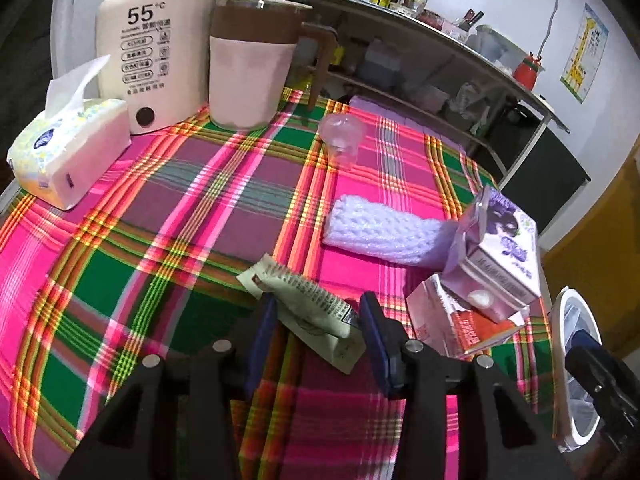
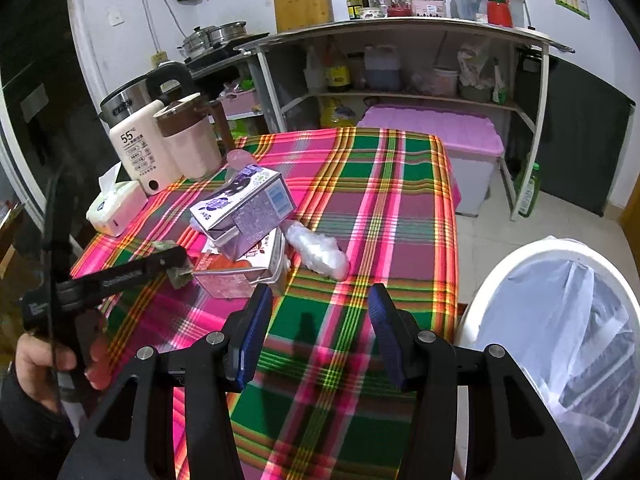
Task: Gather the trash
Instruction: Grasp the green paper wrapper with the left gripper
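Note:
A pale green printed wrapper sits crosswise between the blue pads of my left gripper, which is shut on it just above the plaid tablecloth. To its right a purple milk carton leans on a pink carton. Behind them lie a white foam net sleeve and a clear plastic cup. My right gripper hangs open over the table's near edge with nothing between its fingers. The white bin with a plastic liner stands to its right.
At the table's far left stand a tissue box, a cream bottle warmer and a pink pitcher. A pink-lidded storage box and metal shelves are behind the table. A person's hand holds the left tool.

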### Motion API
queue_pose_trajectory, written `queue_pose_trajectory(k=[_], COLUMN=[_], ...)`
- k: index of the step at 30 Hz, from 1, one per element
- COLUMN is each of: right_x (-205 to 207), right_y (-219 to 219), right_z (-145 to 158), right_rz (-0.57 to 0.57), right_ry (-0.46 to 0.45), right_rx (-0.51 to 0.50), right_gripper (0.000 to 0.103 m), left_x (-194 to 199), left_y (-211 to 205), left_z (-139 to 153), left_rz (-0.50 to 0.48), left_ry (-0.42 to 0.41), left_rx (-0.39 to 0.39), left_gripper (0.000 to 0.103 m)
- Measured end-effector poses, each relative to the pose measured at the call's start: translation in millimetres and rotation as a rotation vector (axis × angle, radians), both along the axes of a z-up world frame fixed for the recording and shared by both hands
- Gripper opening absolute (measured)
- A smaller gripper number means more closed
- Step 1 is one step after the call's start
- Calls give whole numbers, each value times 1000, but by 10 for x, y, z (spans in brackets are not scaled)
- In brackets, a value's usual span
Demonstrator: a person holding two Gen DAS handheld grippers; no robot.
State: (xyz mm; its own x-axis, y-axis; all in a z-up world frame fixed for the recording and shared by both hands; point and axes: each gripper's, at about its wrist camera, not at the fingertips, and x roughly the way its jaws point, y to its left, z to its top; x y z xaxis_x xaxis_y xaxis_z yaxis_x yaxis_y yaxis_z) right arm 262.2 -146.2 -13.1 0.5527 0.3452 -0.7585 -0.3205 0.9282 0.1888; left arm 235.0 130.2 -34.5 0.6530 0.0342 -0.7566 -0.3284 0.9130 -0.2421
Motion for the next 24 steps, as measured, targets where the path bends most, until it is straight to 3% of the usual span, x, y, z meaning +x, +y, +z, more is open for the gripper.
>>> queue_pose_trajectory(k=[1,2,4,16,24], right_x=[1,3,-2,-68,-107], right_y=[1,2,0,115,197], right_z=[-6,-14,-26,28,65], right_rz=[0,-2,-6,15,20], right_ry=[2,6,11,-7,-11], right_rx=[3,6,10,23,28], right_gripper=[51,51,51,51,51], left_x=[-1,-1,-4,-145,159], left_y=[-9,-20,-40,-19,-127], left_z=[1,0,13,168,389], left_rz=[-8,-19,-40,-111,-246], left_ry=[-4,-5,-9,-62,-121], left_rx=[8,10,12,37,79], left_gripper=[40,30,25,23,23])
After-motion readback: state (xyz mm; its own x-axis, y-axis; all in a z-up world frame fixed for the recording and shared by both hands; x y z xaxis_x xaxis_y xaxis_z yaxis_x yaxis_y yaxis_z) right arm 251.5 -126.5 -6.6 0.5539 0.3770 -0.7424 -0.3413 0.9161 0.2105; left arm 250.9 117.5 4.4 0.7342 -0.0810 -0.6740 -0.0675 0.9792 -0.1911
